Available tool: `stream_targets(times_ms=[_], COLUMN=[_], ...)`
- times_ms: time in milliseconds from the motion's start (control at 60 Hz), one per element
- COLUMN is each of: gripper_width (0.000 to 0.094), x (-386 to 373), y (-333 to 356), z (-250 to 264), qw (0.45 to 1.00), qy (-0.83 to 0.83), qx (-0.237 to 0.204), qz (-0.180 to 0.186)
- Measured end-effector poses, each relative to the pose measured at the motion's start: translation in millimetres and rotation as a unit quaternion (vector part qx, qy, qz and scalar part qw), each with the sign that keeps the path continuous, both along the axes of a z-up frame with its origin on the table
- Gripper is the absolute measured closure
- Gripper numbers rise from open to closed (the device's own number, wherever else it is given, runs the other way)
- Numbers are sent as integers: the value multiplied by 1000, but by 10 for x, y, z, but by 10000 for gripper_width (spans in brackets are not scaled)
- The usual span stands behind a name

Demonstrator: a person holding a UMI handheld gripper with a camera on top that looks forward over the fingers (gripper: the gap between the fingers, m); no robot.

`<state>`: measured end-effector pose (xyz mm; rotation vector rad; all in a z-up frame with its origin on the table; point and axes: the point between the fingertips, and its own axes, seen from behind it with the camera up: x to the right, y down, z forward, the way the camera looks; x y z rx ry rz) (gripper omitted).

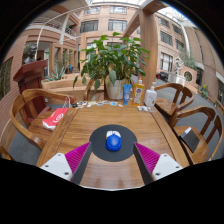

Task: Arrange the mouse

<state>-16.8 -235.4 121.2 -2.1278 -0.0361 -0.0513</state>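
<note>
A blue mouse [113, 142] lies on a round dark mouse pad [95, 148] on the wooden table [100, 118]. My gripper [112, 166] is open, its fingers with magenta pads [76, 157] spread wide to either side of the pad. The mouse sits between and just ahead of the fingertips, untouched, with a gap on both sides.
A potted plant [113, 62] stands at the table's far end with bottles [137, 95] and a white object [150, 98] beside it. Wooden chairs [30, 105] flank the table; a red item [55, 117] lies on the left chair. A brick building is behind.
</note>
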Motion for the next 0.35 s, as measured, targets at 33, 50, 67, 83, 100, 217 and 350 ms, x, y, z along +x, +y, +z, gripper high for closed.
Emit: stream_targets(times_ms=[33, 50, 67, 83, 100, 217, 350], gripper_width=[78, 78, 78, 77, 78, 78, 79], x=[-8, -12, -23, -31, -37, -82, -117], y=[-65, -102, -140, -167, -194, -386, -521], z=[24, 43, 57, 70, 84, 140, 179], qw=[1000, 1000, 1000, 1000, 1000, 1000, 1000], qy=[-3, -4, -5, -6, -7, -5, -2], qx=[2, 3, 4, 5, 7, 9, 8], qz=[-1, -1, -1, 0, 0, 1, 3])
